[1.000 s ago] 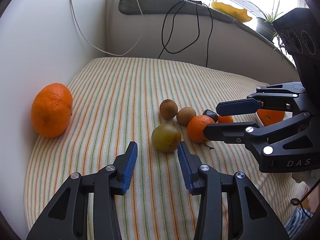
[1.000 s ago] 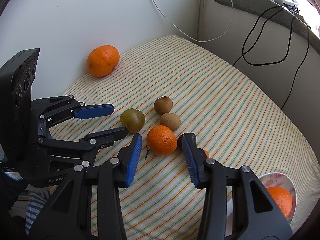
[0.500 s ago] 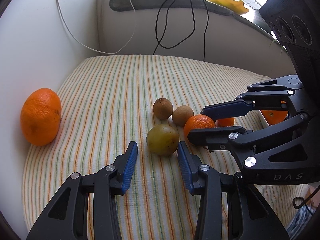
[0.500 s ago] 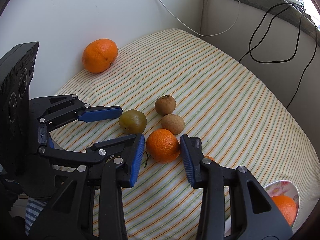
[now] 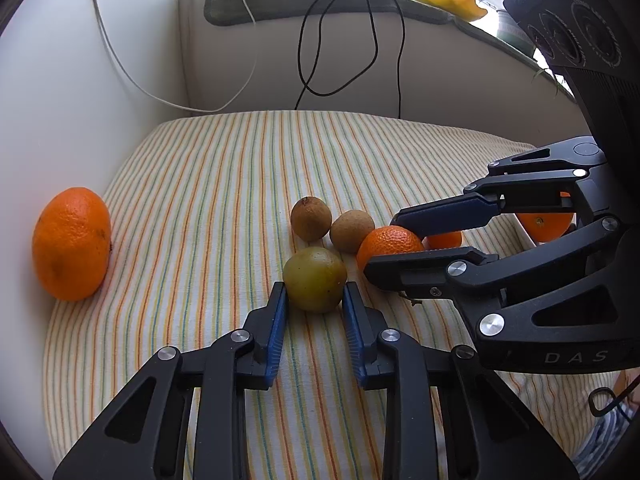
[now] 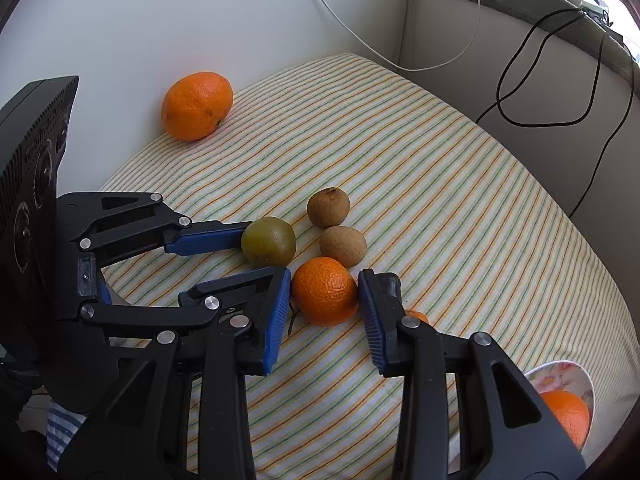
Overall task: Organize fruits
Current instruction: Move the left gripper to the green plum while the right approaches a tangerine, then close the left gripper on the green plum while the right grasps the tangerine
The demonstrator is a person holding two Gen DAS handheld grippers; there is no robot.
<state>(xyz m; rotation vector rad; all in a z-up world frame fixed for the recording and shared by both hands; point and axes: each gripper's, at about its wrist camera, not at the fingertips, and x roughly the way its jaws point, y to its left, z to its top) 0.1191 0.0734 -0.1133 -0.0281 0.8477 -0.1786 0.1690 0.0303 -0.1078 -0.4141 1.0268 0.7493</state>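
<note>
On the striped cloth [image 5: 224,184] lies a cluster of fruit. My left gripper [image 5: 314,292] has its jaws closing, and both blue pads touch the sides of a green-yellow fruit [image 5: 314,278] that rests on the cloth. My right gripper [image 6: 325,276] is also closing, its pads against a small orange [image 6: 325,291] right beside that fruit. Two brown fruits [image 5: 311,218] [image 5: 352,230] sit just behind. A large orange [image 5: 71,243] lies apart at the left, by the wall.
A patterned bowl [image 6: 560,372] holding an orange [image 6: 568,416] stands at the cloth's near right edge. Another small orange fruit [image 5: 442,239] is half hidden behind the right gripper's fingers. White walls border the cloth at left and back, and black cables [image 5: 340,40] hang there.
The left jaws narrowed from wide apart onto the green-yellow fruit. The right jaws drew in around the small orange. Both grippers edged forward toward the cluster.
</note>
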